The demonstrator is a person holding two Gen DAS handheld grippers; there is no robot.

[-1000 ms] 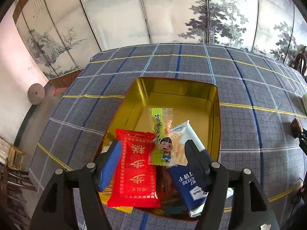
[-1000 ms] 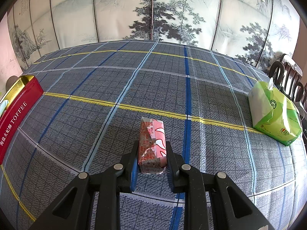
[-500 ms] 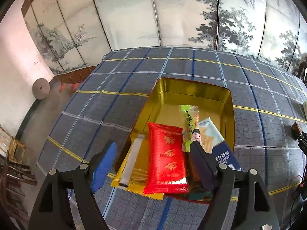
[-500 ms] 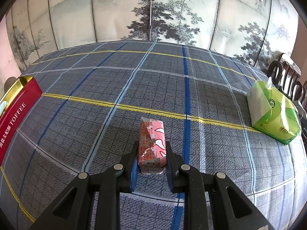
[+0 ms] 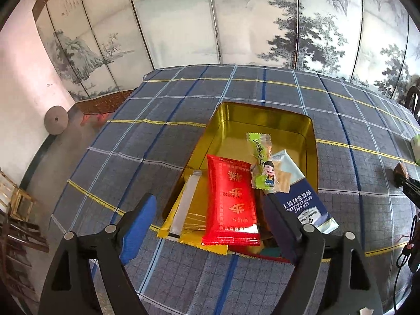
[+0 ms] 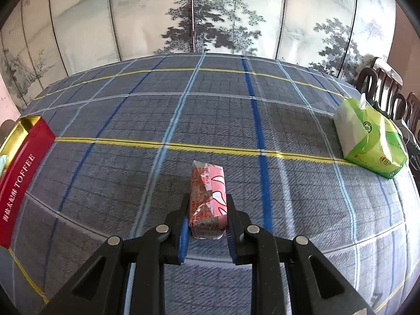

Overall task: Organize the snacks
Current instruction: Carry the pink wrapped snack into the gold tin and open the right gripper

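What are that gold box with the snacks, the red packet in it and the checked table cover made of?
The toffee tin looks like thin metal: its gold inside is glossy and mirrors light, and its outside is red lacquer. The red snack packet seems to be shiny plastic film, with glare streaks and crimped end seals. The tablecloth appears to be matte woven fabric, with a fine visible weave and no shine.

A green tissue pack lies on the plaid tablecloth.

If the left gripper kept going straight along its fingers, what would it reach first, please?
Probably the red snack packet, lying between the open left gripper fingers' line and overhanging the gold tin's near edge; depth is uncertain.
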